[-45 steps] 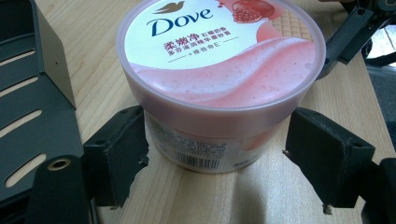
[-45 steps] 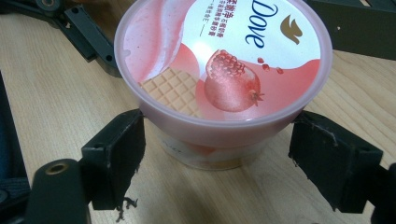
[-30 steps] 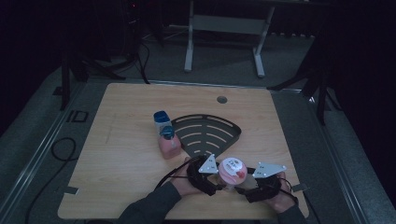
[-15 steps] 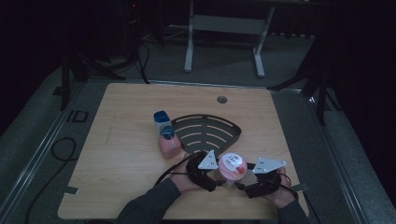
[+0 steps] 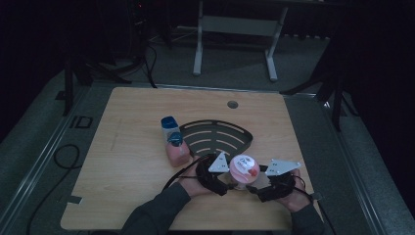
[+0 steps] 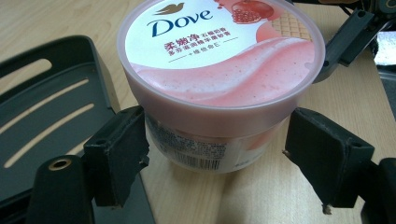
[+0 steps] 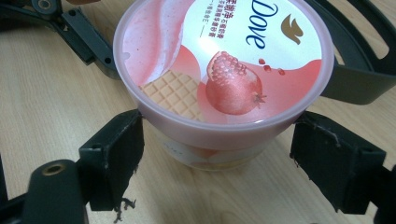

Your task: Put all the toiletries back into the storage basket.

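A pink Dove tub with a pomegranate lid stands upright near the table's front edge, just in front of a black slotted rack. My left gripper closes on it from the left and my right gripper from the right. In the left gripper view the tub sits between the two pads, with the left pad pressed on its wall. The right gripper view shows the tub held the same way, one pad under the lid rim. I cannot tell whether its base touches the table.
A pink bottle and a blue-capped bottle stand left of the rack. The rack lies close behind the tub. A round cable hole is at the table's back. A stand and cables sit on the floor beyond.
Both grippers and the tub between them have shifted a little forward, toward the black rack. The bottles and rack have stayed put.
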The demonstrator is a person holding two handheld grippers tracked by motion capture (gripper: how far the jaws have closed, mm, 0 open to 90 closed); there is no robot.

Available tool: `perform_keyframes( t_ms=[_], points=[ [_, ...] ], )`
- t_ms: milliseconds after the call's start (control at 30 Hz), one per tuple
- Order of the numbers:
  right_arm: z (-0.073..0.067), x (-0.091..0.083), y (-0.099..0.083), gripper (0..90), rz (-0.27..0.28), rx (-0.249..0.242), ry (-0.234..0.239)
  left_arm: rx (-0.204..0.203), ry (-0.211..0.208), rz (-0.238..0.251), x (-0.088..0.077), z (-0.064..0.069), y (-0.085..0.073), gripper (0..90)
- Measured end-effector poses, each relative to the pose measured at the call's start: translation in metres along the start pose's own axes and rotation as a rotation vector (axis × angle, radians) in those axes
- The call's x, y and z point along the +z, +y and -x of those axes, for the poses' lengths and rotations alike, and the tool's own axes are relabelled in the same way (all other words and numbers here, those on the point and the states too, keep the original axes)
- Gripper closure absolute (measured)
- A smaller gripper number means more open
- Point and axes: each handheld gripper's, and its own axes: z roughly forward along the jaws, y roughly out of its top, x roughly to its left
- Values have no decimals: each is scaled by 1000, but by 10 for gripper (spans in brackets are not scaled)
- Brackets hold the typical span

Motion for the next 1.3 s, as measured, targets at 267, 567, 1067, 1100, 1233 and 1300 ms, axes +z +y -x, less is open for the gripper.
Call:
perform_keyframes(
  t_ms=[267, 567, 1067, 1100, 1233, 1300],
  points=[
    [8, -1, 11, 172, -9, -27, -4, -4, 14, 6, -3, -7, 5, 208],
    [15, -2, 22, 164, -10, -38, -18, -21, 20, 11, -4, -17, 11, 208],
    [27, -2, 33, 164, -12, -54, -17, -14, 43, 12, -6, -26, 20, 208],
    [28, -2, 34, 164, -10, -55, -15, -14, 45, 9, -6, -27, 21, 207],
    [35, 0, 37, 165, -18, -50, 0, -17, 53, 1, -6, -31, 24, 208],
    [37, 1, 39, 166, -19, -52, 4, -16, 53, -2, -7, -34, 24, 208]
  ],
)
